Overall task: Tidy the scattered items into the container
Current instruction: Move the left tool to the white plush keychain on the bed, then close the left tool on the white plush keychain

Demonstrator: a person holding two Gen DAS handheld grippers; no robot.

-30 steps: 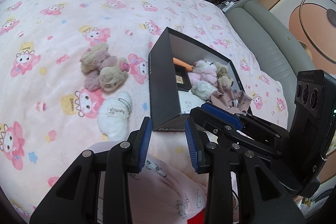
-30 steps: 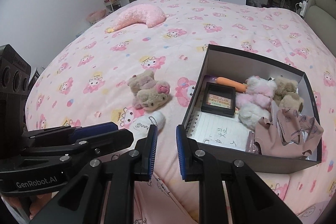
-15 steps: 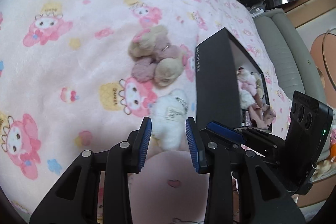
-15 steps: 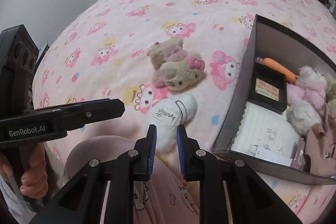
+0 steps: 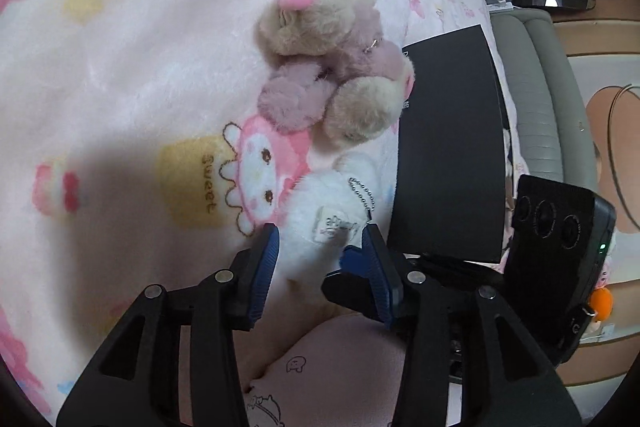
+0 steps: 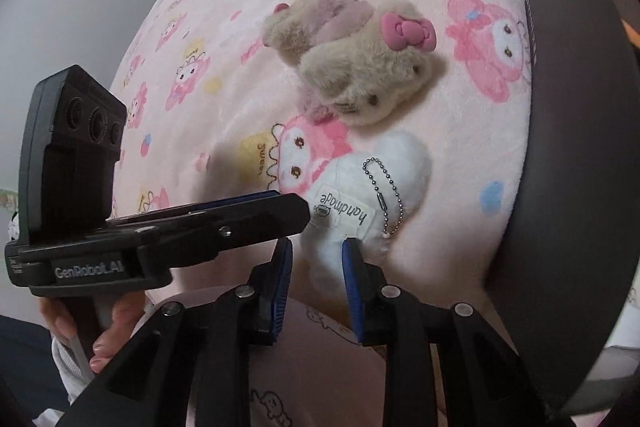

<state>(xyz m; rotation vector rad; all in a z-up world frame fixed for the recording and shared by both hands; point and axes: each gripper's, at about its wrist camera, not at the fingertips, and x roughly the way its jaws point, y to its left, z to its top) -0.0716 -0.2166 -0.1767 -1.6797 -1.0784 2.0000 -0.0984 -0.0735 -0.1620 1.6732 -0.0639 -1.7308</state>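
Note:
A white plush toy (image 5: 328, 215) with a "handmade" label and ball chain lies on the pink bedspread; it also shows in the right wrist view (image 6: 360, 203). My left gripper (image 5: 320, 247) is open with its jaws either side of the toy's near end. My right gripper (image 6: 316, 259) is open, its jaws also around the toy's near end. A beige and mauve plush bear (image 5: 336, 67) with a pink bow lies just beyond it, seen too in the right wrist view (image 6: 360, 55). The black box (image 5: 448, 147) stands to the right, its wall close in the right wrist view (image 6: 572, 147).
The pink cartoon-print bedspread (image 5: 120, 87) covers the bed. A grey padded headboard (image 5: 548, 107) runs behind the box. The person's pink-clad lap (image 5: 340, 367) is under both grippers. The left gripper's body (image 6: 120, 235) crosses the right wrist view's left side.
Both grippers moved down and forward to the white plush toy, which now sits between both pairs of jaws. The box interior has dropped out of sight.

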